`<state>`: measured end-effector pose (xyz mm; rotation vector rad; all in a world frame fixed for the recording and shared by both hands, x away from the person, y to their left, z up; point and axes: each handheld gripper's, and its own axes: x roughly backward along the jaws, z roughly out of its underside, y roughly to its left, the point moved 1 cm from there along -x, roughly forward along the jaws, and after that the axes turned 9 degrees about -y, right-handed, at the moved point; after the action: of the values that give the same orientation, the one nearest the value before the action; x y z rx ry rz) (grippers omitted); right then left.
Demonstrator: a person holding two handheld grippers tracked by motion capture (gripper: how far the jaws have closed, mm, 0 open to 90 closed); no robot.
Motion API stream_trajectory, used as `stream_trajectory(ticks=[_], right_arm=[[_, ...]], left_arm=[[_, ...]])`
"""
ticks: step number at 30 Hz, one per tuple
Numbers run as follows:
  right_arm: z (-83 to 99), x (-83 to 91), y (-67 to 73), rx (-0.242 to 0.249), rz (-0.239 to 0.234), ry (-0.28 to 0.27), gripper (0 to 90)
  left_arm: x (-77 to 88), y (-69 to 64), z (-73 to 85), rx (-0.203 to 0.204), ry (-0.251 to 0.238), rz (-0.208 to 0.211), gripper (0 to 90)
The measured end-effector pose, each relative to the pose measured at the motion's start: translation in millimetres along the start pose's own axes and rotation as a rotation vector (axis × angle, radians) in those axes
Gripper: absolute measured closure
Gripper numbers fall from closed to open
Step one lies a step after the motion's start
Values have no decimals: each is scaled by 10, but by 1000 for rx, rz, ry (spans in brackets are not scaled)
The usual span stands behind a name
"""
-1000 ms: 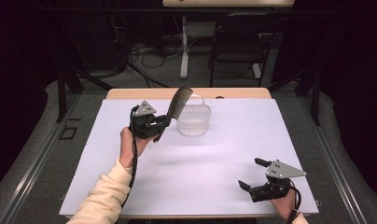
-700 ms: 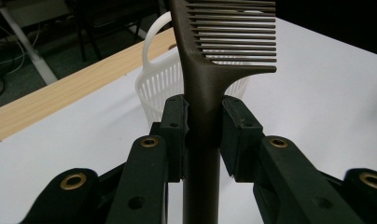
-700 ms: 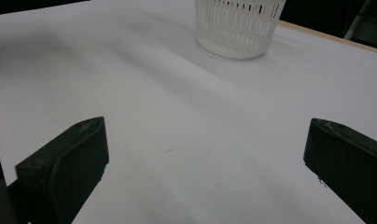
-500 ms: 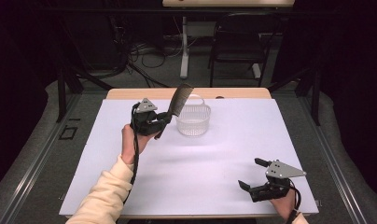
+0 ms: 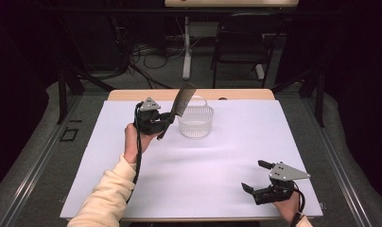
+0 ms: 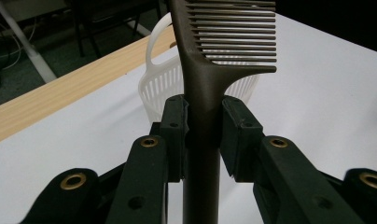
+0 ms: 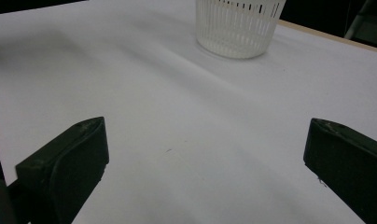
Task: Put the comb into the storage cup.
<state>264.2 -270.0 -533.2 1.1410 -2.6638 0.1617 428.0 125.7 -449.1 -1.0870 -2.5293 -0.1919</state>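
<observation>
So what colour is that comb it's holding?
Dark brown; the comb shows best in the left gripper view.

Left gripper point(image 5: 166, 119) raised, jaws clamped; right gripper point(image 5: 257, 176) low, jaws wide apart.

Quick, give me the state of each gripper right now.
Left gripper: shut on the comb, held by its handle beside the white basket.
Right gripper: open, holding nothing.

Person's left arm in a cream long sleeve point(image 5: 101, 198); each hand carries a black two-jaw gripper, left gripper point(image 5: 166, 120) and right gripper point(image 5: 255, 177), with brass-ringed screw holes, a grey triangular top plate and a trailing black cable
</observation>
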Motion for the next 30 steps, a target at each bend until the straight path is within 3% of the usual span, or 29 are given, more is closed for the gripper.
stream_trajectory(ticks=[18, 30], right_arm=[[0, 0, 1, 2, 1, 6, 0], [1, 0, 3, -1, 1, 7, 0]], left_arm=[[-61, 35, -80, -18, 21, 12, 723], [-76, 55, -140, -21, 10, 21, 723]])
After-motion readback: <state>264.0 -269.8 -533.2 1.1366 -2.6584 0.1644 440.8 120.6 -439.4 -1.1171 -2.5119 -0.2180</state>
